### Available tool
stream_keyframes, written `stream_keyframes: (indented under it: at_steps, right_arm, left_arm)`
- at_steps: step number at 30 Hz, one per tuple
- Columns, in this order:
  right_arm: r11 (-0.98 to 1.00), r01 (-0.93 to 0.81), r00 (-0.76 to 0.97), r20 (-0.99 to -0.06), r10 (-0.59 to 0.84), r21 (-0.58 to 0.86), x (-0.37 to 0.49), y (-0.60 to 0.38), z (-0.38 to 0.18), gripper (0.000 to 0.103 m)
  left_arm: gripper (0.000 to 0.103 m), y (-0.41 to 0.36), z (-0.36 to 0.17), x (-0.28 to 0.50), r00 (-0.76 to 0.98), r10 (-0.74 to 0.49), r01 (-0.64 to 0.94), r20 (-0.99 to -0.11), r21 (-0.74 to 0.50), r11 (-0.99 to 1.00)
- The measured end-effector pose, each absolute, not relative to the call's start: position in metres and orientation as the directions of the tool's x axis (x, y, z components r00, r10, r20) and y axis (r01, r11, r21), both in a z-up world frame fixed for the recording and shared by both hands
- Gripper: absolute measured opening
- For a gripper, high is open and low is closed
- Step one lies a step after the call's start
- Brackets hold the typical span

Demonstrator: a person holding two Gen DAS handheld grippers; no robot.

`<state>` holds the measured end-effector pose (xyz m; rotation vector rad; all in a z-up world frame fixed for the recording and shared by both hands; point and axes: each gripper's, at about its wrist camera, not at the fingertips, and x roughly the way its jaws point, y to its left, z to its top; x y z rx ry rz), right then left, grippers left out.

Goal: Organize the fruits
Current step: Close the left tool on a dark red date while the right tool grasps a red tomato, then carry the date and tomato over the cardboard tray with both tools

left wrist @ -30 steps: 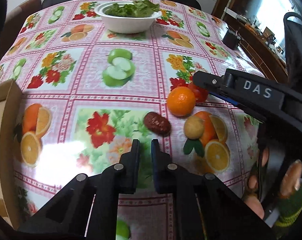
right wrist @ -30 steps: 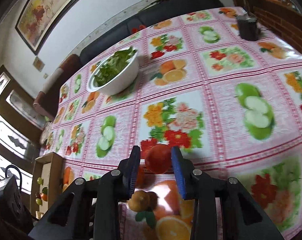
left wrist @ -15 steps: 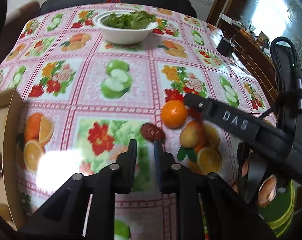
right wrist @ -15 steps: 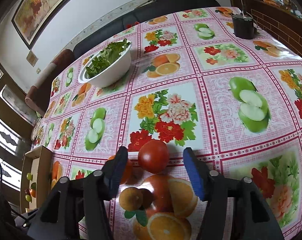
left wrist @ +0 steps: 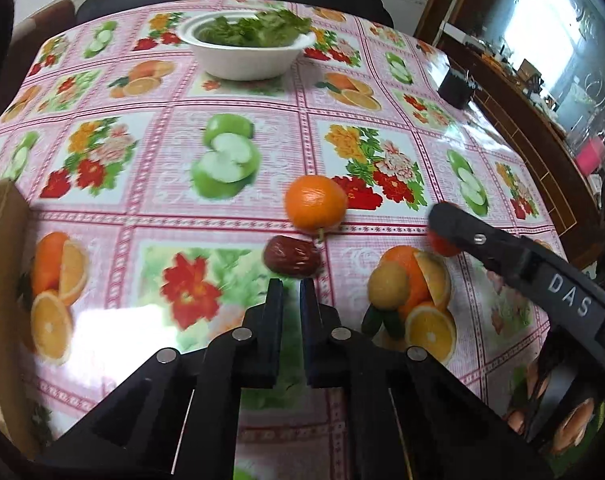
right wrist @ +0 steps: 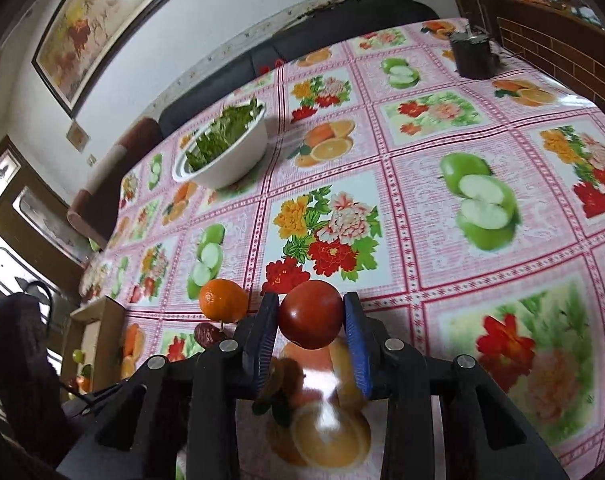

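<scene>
My right hand-held gripper (right wrist: 310, 316) had just closed, clamped on the tomato (right wrist: 311, 314), blue pads visible only in right view, my left hand-held gripper (left wrist: 291, 292) shut, empty, just short of the date (left wrist: 291, 256), orange (left wrist: 315, 202) beyond on the surface (left wrist: 230, 216).

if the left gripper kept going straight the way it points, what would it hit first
Most likely the dark red date, lying on the tablecloth just ahead of the shut left gripper; the orange sits beyond it. Depth is uncertain.
</scene>
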<state>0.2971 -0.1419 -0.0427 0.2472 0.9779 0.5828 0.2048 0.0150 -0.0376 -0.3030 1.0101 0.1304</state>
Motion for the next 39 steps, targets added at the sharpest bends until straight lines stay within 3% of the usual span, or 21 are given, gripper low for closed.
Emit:
stream_keyframes:
  at_steps: [10, 14, 16, 18, 19, 26, 29, 30, 32, 39]
  right_arm:
    - [0.789, -0.374, 0.44, -0.656, 0.613, 0.487, 0.258, -0.162, -0.025, 0.034]
    - [0.783, -0.402, 0.436, -0.652, 0.62, 0.475, 0.243, -0.158, -0.02, 0.034]
    - [0.784, -0.407, 0.437, -0.654, 0.618, 0.469, 0.238, -0.158, -0.02, 0.034]
    - [0.779, -0.404, 0.429, -0.652, 0.625, 0.48, 0.235, -0.159, -0.021, 0.034]
    - [0.777, -0.404, 0.427, -0.652, 0.627, 0.483, 0.233, -0.16, -0.021, 0.034]
    - [0.779, -0.399, 0.42, -0.658, 0.625, 0.484, 0.23, -0.166, -0.023, 0.034]
    - [0.78, -0.395, 0.423, -0.658, 0.623, 0.485, 0.229, -0.168, -0.023, 0.034]
    - [0.78, -0.395, 0.422, -0.658, 0.623, 0.485, 0.23, -0.168, -0.023, 0.034]
    - [0.78, -0.395, 0.423, -0.658, 0.624, 0.485, 0.229, -0.167, -0.023, 0.034]
    - [0.775, -0.416, 0.425, -0.651, 0.629, 0.476, 0.221, -0.163, -0.017, 0.034]
  left_arm:
    - [0.005, 0.038, -0.015, 0.146, 0.584, -0.049, -0.288, -0.81, -0.263, 0.921]
    - [0.006, 0.038, -0.011, 0.146, 0.588, -0.007, -0.286, -0.809, -0.215, 0.934]
    - [0.017, 0.033, -0.013, 0.156, 0.577, 0.003, -0.27, -0.816, -0.187, 0.945]
    - [0.048, 0.027, -0.016, 0.169, 0.571, 0.007, -0.254, -0.821, -0.168, 0.952]
    - [0.051, 0.024, -0.018, 0.174, 0.573, 0.023, -0.255, -0.819, -0.151, 0.955]
    - [0.051, 0.01, -0.037, 0.213, 0.533, 0.127, -0.258, -0.837, -0.018, 0.966]
    - [0.05, 0.009, -0.048, 0.224, 0.508, 0.1, -0.236, -0.855, -0.027, 0.971]
    - [0.046, 0.008, -0.051, 0.226, 0.505, 0.106, -0.233, -0.857, -0.017, 0.972]
    - [0.025, 0.005, -0.049, 0.226, 0.513, 0.112, -0.225, -0.851, -0.007, 0.974]
    - [0.025, 0.015, -0.031, 0.196, 0.519, 0.152, -0.29, -0.841, -0.005, 0.957]
